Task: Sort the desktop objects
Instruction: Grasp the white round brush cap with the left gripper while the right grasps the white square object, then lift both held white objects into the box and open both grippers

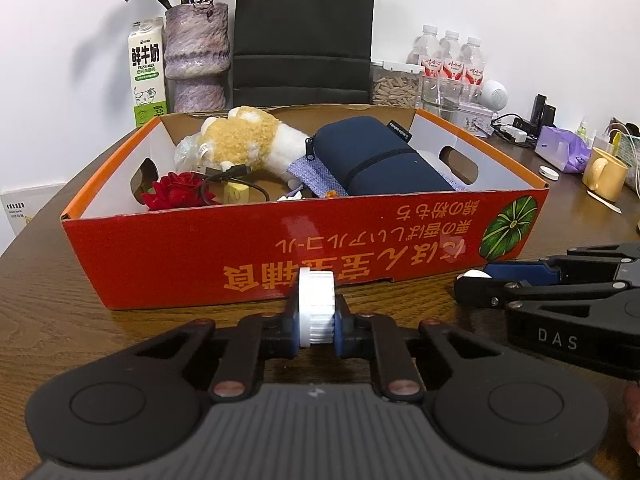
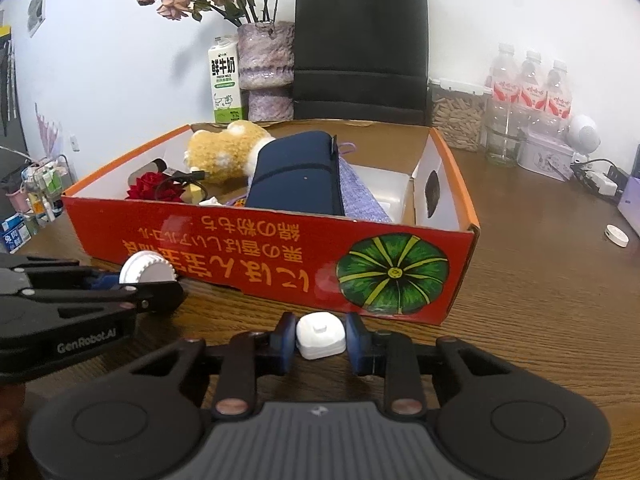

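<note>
Jaws of the left gripper point(image 1: 316, 322) pinch a white ridged disc point(image 1: 316, 304) on edge, its flat faces against the pads; the right gripper point(image 2: 321, 338) has narrowed around a small white rounded case point(image 2: 321, 336), the left pad touching and a thin gap showing at the right pad, so whether it is gripped I cannot tell. Both loads sit low over the wooden table point(image 2: 540, 320), just short of the orange box point(image 1: 280, 248), whose near wall lies crosswise ahead. I judge each must rise over that wall to join the plush toy point(image 1: 244, 136) and navy pouch point(image 1: 376, 156)
</note>
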A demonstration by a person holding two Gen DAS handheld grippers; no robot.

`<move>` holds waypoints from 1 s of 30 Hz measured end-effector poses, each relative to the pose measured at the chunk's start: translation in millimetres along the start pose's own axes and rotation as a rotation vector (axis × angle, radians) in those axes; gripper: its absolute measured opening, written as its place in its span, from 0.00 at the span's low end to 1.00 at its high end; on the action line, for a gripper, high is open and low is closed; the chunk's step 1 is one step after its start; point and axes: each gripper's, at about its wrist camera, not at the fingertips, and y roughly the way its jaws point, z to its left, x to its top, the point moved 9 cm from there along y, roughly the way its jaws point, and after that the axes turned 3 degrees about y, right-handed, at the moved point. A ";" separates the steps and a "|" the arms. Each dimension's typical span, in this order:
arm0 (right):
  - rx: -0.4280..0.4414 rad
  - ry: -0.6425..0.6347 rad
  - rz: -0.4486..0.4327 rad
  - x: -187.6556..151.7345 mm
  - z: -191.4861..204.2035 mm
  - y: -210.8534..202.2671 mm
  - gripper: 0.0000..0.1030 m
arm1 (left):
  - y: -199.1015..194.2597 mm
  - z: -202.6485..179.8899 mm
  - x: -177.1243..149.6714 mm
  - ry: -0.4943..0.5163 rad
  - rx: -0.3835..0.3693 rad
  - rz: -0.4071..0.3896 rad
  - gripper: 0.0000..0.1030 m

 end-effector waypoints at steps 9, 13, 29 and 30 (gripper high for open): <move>-0.003 0.002 -0.050 2.5 5.2 -17.4 0.25 | -18.7 -0.3 2.3 -0.005 0.001 -0.049 0.15; 0.002 -0.003 -0.087 6.2 9.2 -34.5 0.25 | -38.8 0.7 7.2 -0.001 0.002 -0.099 0.15; 0.040 -0.014 -0.269 63.9 18.2 -86.4 0.25 | -108.5 6.0 73.1 -0.004 0.009 -0.351 0.15; 0.040 -0.012 -0.275 68.9 17.5 -85.8 0.25 | -109.3 7.0 78.7 -0.004 0.015 -0.363 0.15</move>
